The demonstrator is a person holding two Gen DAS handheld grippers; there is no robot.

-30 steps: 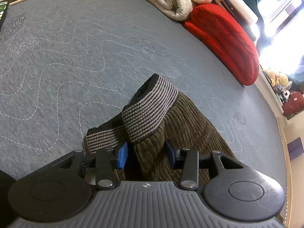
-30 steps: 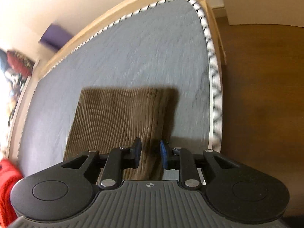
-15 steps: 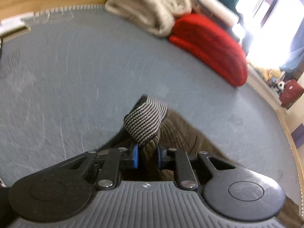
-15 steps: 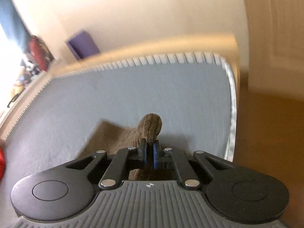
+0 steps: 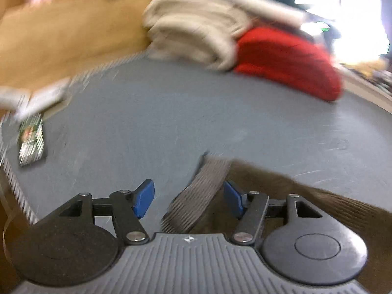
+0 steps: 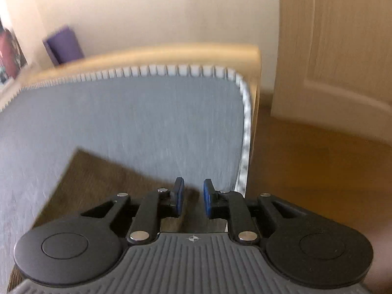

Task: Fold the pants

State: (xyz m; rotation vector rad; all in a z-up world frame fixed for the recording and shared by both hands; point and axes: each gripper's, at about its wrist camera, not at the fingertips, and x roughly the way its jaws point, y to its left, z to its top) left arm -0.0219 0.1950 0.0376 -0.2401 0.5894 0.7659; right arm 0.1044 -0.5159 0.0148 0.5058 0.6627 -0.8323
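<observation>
Both grippers' jaws had just been opening: left gripper wide, striped waistband of brown corduroy pants loose between; right gripper narrowly parted, empty. Release step seemed done; next fold called for regrasping.

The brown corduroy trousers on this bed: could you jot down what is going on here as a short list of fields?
garment: brown corduroy trousers with a striped knit waistband
surface: grey quilted mattress
left gripper: jaws wide, just opened; waistband lies loose between the blue pads, not pinched
right gripper: jaws slightly apart, just opened a little; nothing pinched, trouser fabric lies below
background: red cushion, beige folded blanket
image quality: left wrist view blurred
</observation>
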